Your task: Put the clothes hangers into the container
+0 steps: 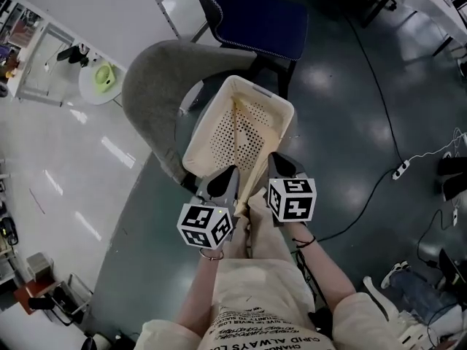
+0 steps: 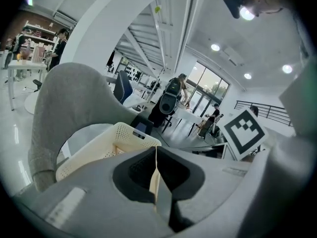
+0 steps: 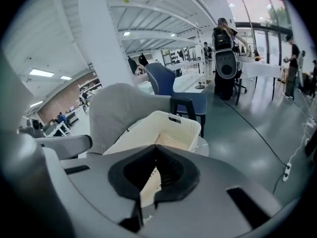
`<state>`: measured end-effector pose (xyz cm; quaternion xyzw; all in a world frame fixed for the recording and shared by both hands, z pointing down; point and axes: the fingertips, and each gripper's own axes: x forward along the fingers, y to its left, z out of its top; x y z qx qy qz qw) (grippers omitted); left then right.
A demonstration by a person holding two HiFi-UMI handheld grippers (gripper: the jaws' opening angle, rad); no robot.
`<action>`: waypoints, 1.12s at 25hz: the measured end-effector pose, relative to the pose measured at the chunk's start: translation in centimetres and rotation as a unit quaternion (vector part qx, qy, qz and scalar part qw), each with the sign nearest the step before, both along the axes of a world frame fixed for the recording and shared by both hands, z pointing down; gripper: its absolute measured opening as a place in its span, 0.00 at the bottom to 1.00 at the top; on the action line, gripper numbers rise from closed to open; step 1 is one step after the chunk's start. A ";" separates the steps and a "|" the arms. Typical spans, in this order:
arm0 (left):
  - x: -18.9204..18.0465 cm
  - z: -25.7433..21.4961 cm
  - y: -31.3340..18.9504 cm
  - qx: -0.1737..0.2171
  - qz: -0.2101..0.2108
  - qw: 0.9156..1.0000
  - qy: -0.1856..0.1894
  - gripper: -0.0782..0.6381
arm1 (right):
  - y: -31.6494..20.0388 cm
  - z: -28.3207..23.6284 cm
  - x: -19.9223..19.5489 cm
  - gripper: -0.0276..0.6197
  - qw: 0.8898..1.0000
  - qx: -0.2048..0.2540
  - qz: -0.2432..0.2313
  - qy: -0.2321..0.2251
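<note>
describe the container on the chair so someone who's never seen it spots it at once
Find the grey curved chair in the middle of the floor, next to the blue chair. On its seat stands the cream basket: a deep rectangular plastic tub, the only thing there with walls dotted with small holes.

Near end of hanger [image 1: 257, 172] behind jaws

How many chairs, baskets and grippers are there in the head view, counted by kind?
Chairs: 2, grey chair and blue chair
Basket: 1
Grippers: 2, left gripper and right gripper
Total: 5
</note>
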<state>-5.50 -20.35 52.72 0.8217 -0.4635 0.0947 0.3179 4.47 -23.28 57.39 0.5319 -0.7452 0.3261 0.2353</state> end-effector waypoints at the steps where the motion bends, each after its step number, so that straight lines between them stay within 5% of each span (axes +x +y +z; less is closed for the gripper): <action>1: 0.1 -0.7 0.1 0.007 0.007 1.000 -0.002 0.15 | 0.0 -0.9 -0.3 0.05 1.000 0.009 -0.012 -0.009; 8: 0.0 -5.0 0.1 0.044 0.036 0.998 -0.011 0.15 | 0.2 -6.7 -1.4 0.05 0.994 0.061 -0.071 -0.047; 19: 0.0 -12.7 -0.1 0.119 0.055 0.991 -0.020 0.15 | 0.4 -15.6 -0.4 0.05 0.984 0.138 -0.078 -0.085; 28: -2.1 -17.9 -0.7 0.185 0.023 0.982 -0.030 0.15 | 0.0 -21.8 0.1 0.05 0.966 0.212 -0.073 -0.125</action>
